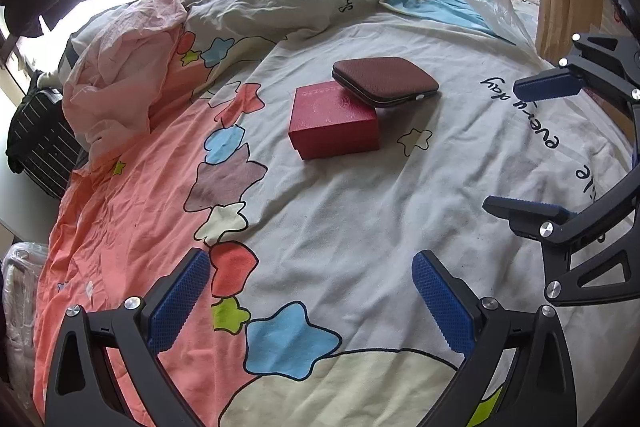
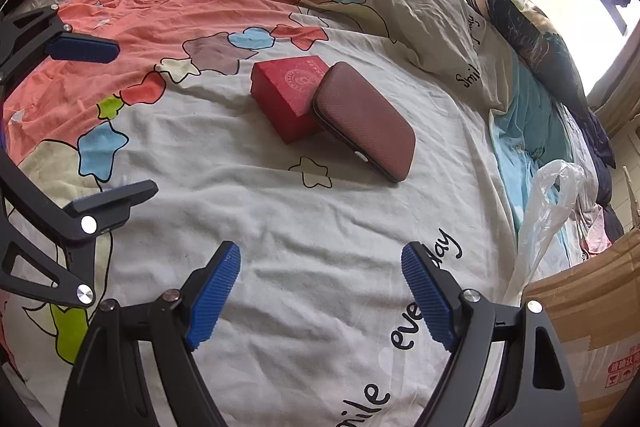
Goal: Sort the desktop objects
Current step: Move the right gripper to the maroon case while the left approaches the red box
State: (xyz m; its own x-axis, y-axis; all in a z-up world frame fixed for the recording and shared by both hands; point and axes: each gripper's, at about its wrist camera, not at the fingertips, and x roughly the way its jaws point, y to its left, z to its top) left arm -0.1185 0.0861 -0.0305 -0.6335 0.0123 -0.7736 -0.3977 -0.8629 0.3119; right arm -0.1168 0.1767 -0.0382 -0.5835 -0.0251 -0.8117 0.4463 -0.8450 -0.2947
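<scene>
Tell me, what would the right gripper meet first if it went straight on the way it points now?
Probably the bare quilt: the open right gripper tilts downward, and the zip case lies further ahead.

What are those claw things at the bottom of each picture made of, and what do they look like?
Each is a two-finger tool. The left gripper and right gripper have angular matte black arms with triangular cut-outs and round silver bolts. Their fingers carry blue, finely ribbed pads. No cables, hands or sleeves show.
</scene>
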